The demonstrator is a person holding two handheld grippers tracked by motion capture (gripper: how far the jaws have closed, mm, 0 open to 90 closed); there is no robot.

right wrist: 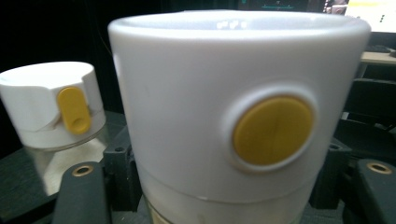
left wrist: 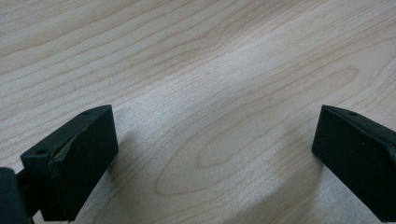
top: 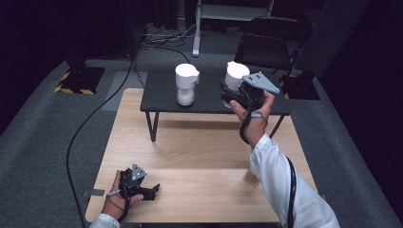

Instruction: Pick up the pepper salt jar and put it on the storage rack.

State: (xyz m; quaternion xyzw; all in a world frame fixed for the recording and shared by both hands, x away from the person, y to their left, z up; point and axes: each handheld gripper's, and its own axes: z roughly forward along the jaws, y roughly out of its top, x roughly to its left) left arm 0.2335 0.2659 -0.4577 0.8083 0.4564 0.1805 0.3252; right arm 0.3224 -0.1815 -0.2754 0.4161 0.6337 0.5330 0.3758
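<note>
- Right gripper (top: 231,96) clamps the white-lidded jar (top: 236,76) on the dark side table (top: 161,97); a tilt could spill it.
- The neighbouring jar (top: 186,84) stands near, easily knocked.
- Left gripper (top: 153,191) rests unclenched, empty, on the wooden table (top: 199,147).

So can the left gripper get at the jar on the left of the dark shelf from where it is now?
Probably yes. The left gripper rests open and empty near the front edge of the wooden table, and bare wood lies between it and the jar. The right gripper is busy at the other jar.
</note>
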